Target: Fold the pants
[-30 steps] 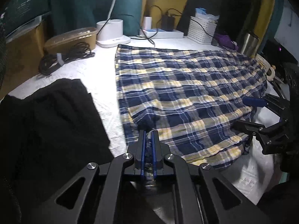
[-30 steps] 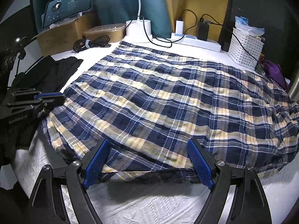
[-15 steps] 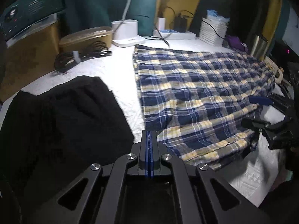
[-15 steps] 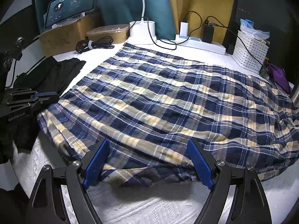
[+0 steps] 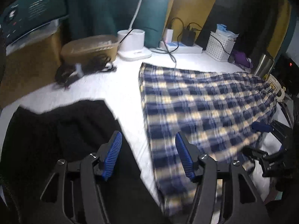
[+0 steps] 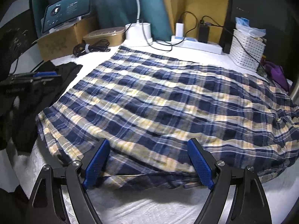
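The blue, white and yellow plaid pants [image 6: 168,100] lie spread flat on the white bed cover [image 6: 149,203]; they also show in the left wrist view [image 5: 201,110]. My left gripper [image 5: 148,155] is open and empty, over the cover at the pants' left edge, beside a black garment [image 5: 56,140]. My right gripper [image 6: 147,160] is open and empty, its fingers [image 6: 97,160] straddling the pants' near edge. Each gripper shows in the other's view, the right one [image 5: 269,140] and the left one [image 6: 31,78].
A black garment [image 6: 28,108] lies left of the pants. At the back stand a cardboard box [image 6: 61,37], a brown container [image 6: 104,34], coiled black cables [image 6: 91,47], a white lamp base [image 6: 138,31], a power strip [image 6: 198,43] and a white basket [image 6: 246,48]. A steel cup [image 5: 263,65] stands far right.
My left gripper let go of the pants' edge, pulled back to the left and opened. The right gripper stayed open at the near edge.
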### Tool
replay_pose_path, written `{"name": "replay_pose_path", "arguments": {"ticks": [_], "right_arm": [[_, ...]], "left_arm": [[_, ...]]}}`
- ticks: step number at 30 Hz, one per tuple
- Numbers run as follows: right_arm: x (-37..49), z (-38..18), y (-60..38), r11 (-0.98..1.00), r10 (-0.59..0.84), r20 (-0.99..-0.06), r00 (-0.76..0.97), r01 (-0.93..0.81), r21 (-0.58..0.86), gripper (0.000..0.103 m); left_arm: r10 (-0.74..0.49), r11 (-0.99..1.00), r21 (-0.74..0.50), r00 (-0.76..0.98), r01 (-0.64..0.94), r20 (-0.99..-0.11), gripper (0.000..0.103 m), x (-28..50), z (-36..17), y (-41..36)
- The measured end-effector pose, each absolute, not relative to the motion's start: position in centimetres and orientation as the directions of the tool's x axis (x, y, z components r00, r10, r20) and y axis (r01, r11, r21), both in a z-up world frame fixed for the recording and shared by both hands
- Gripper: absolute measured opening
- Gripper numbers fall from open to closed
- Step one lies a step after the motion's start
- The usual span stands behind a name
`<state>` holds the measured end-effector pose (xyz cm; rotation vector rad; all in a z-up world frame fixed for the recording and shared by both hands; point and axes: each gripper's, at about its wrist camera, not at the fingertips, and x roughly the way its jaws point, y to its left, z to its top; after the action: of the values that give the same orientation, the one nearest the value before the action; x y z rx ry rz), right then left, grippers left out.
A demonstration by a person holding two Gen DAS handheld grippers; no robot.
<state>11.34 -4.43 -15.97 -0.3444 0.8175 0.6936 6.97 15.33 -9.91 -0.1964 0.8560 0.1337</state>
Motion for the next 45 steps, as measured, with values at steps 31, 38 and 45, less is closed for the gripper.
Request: {"name": "replay_pose_path", "arguments": {"ticks": [31,38,45], "right_arm": [[21.0,-16.7,-9.0,0.852,0.336,-0.774,0.537,-0.524,0.006,0.086],[21.4,-16.8,-8.9,0.853,0.332,-0.772,0.542,-0.522,0.0,0.086],[22.1,-17.0,-8.5,0.857,0.324,-0.774,0.544,-0.516,-0.004,0.086]], "left_arm": [[0.008,1.0,0.014,0.564,0.007,-0.826,0.002,18.5,-12.8,15.7],[0.008,0.997,-0.041,0.591,-0.069,-0.806,0.0,18.8,-12.3,17.7],[0.015,0.994,-0.048,0.573,-0.094,-0.82,0.002,19.3,-12.7,18.2]]}}
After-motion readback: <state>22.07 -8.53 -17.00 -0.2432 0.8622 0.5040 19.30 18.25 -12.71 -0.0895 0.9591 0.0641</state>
